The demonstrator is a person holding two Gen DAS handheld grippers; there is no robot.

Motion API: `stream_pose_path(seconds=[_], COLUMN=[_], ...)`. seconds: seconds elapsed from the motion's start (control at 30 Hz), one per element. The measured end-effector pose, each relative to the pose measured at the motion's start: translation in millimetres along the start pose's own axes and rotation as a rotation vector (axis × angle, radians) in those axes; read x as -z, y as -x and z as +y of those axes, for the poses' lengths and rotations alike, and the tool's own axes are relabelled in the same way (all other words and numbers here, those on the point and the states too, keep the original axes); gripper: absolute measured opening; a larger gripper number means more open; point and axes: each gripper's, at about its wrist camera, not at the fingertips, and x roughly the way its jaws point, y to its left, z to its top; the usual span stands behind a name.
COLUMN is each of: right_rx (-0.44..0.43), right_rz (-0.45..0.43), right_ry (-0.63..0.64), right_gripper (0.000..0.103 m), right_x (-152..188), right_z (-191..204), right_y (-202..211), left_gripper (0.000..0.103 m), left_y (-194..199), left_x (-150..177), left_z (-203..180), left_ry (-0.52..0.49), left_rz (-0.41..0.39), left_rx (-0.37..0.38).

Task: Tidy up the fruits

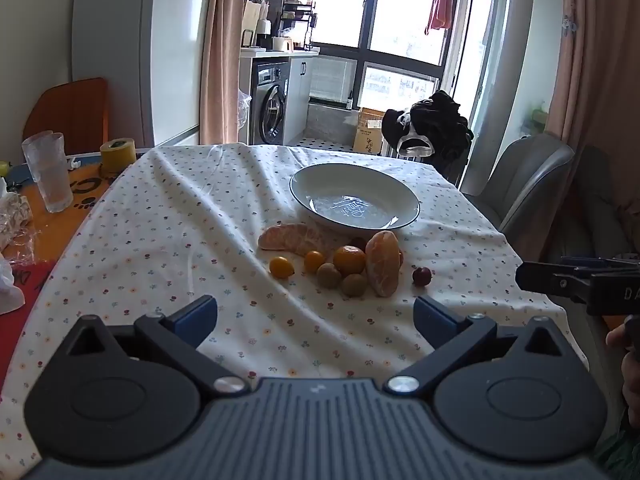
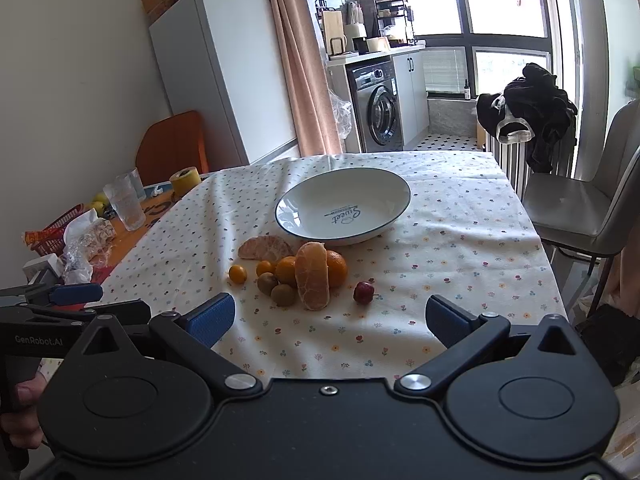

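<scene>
Table [image 2: 460,216], under a flower-print cloth, bears a white plate [image 2: 308,200] with nothing in it. Fruit sits on the cloth just in front of the plate: two peeled citrus pieces [image 2: 313,280], oranges [image 2: 338,268], two kiwis [image 2: 282,294], small yellow fruits [image 2: 237,274], one red fruit [image 2: 363,293] slightly apart. Clear glasses [image 2: 125,202] stand at the left edge. Left gripper [image 1: 316,316] and right gripper [image 2: 330,316] both spread wide, holding nothing. Red fruit's kind unclear.
</scene>
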Motion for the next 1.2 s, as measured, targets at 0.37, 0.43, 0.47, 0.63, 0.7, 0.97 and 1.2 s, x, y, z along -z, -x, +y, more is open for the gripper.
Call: stream_pose_path(seconds=[0.37, 0.43, 0.47, 0.63, 0.7, 0.97, 1.2], right_rx=[0.010, 0.007, 0.006, 0.013, 0.014, 0.024, 0.020], right_rz=[0.004, 0.006, 0.007, 0.003, 0.002, 0.000, 0.001], right_ry=[0.005, 0.002, 0.002, 0.013, 0.018, 0.023, 0.016], right_gripper=[0.103, 0.103, 0.103, 0.103, 0.103, 0.103, 0.103], right_x=[1.1, 1.4, 1.5, 1.8, 1.9, 2.2, 1.8], right_z=[0.4, 0.3, 0.2, 0.3, 0.2, -1.2, -1.7], right_y=[-3.3, -4.5, -4.9, -4.8, -4.0, -2.2, -1.9], left_gripper=[0.103, 0.103, 0.103, 0.103, 0.103, 0.103, 0.103], left_y=[-0.4, -0.3, -0.2, -0.4, -0.7, -0.7, 0.5], left_x=[0.6, 0.8, 0.8, 0.5, 0.4, -0.1, -0.1], left_z=[1.1, 0.8, 0.4, 0.2, 0.0, 1.1, 5.4], left_ry=[0.008, 0.006, 0.004, 0.001, 0.002, 0.002, 0.008], left_rz=[0.011, 0.010, 0.010, 0.007, 0.007, 0.004, -0.001], left_rx=[0.020, 0.018, 0.018, 0.019, 0.017, 0.017, 0.009])
